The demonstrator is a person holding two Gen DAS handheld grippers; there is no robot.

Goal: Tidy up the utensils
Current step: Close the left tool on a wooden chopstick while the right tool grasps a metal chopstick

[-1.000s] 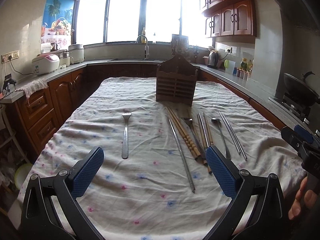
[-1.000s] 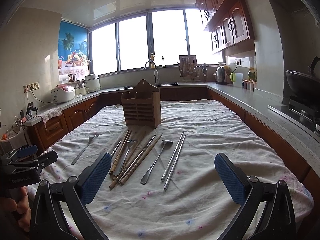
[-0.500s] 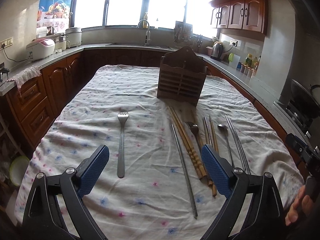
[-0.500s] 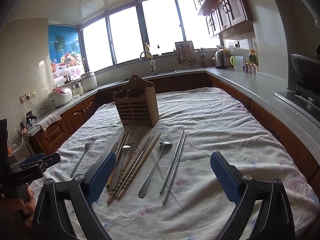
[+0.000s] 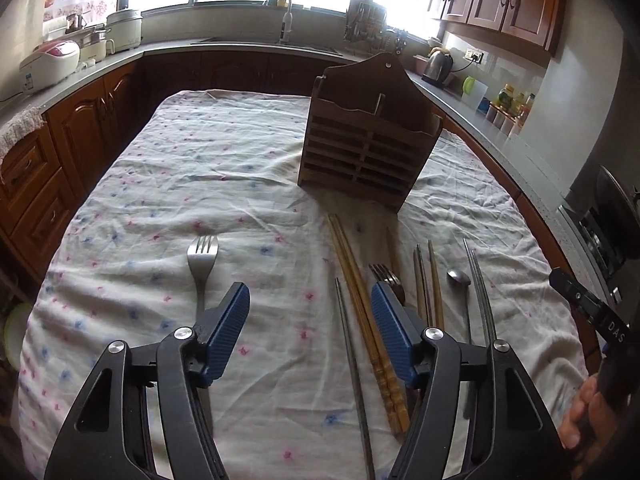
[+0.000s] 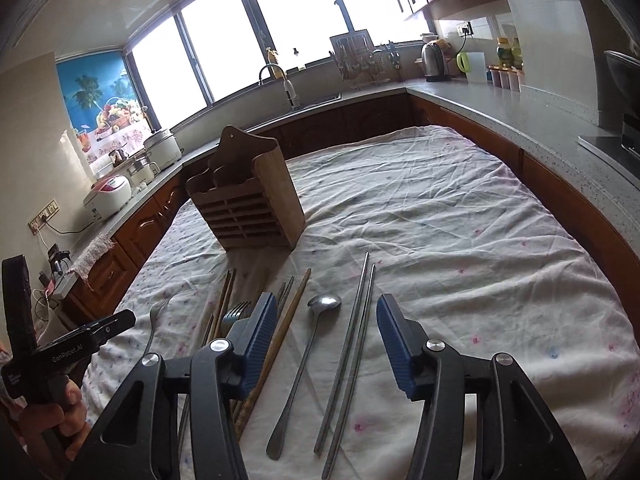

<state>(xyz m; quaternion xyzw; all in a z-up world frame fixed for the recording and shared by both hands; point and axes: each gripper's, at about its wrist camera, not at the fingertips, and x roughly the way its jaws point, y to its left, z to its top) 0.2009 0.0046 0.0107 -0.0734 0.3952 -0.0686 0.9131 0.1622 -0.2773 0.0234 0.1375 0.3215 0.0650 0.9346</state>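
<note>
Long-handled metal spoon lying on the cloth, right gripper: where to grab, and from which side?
Grip the long-handled metal spoon mid-handle, coming from above with the pads across the thin shaft. It lies flat on the floral tablecloth, so there is no way under it. The pair of metal chopsticks lies close alongside, so probably keep the pads narrow. The right gripper is closing, with nothing clamped.

Cloth (image 6: 460,240) R of holder (image 6: 248,204) free; utensils crowd front.

right gripper (image 6: 327,334) closing above spoon (image 6: 304,368), metal chopsticks (image 6: 352,356)
</note>
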